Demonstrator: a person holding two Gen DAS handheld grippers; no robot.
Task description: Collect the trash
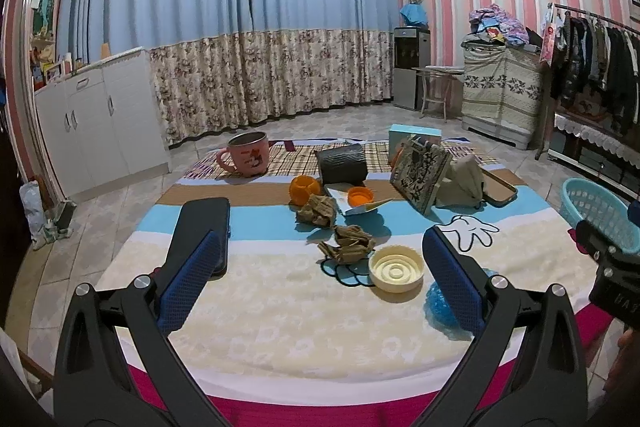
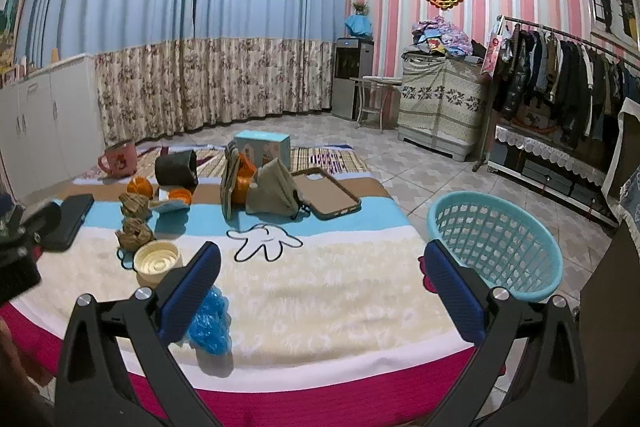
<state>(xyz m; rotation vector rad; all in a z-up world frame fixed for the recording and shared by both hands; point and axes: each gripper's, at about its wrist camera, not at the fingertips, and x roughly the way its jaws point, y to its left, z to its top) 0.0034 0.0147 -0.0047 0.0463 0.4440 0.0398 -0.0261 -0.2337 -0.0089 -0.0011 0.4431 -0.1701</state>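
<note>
Left wrist view, starting at far left: pink enamel mug with a cartoon print (image 1: 245,155) up at mid-left, back on the plaid end of the striped blanket-covered bench (image 1: 280,327). Below it, black smartphone (image 1: 208,223) lying flat, partly behind the left blue-padded finger. Left gripper (image 1: 320,275) low in frame, fingers spread wide, nothing between them.

Centre of frame: peeled orange rind (image 1: 304,189), dark ribbed cylindrical tin (image 1: 342,163) on its side behind it, white tray-like wrapper with an orange plastic cap (image 1: 360,195) on it. Two crumpled brown paper wads (image 1: 349,245), one just behind the other, the nearer one just beside a cream round plastic lid (image 1: 396,269). Crumpled blue plastic bag (image 1: 438,303) at lower right, partly hidden behind the right finger.

Right wrist view: same trash bunched in the left half, blue bag (image 2: 210,319) peeking out right next to the left finger. Right gripper (image 2: 320,283) also wide open, empty. Mid-frame: patterned book (image 2: 230,179) standing tilted, grey folded cloth pouch (image 2: 274,193), brown phone case (image 2: 326,195), light blue cardboard box (image 2: 262,143) behind. Far right: turquoise perforated plastic basket (image 2: 496,243) on the tiled floor, just off the bench edge, nothing visible inside.
</note>
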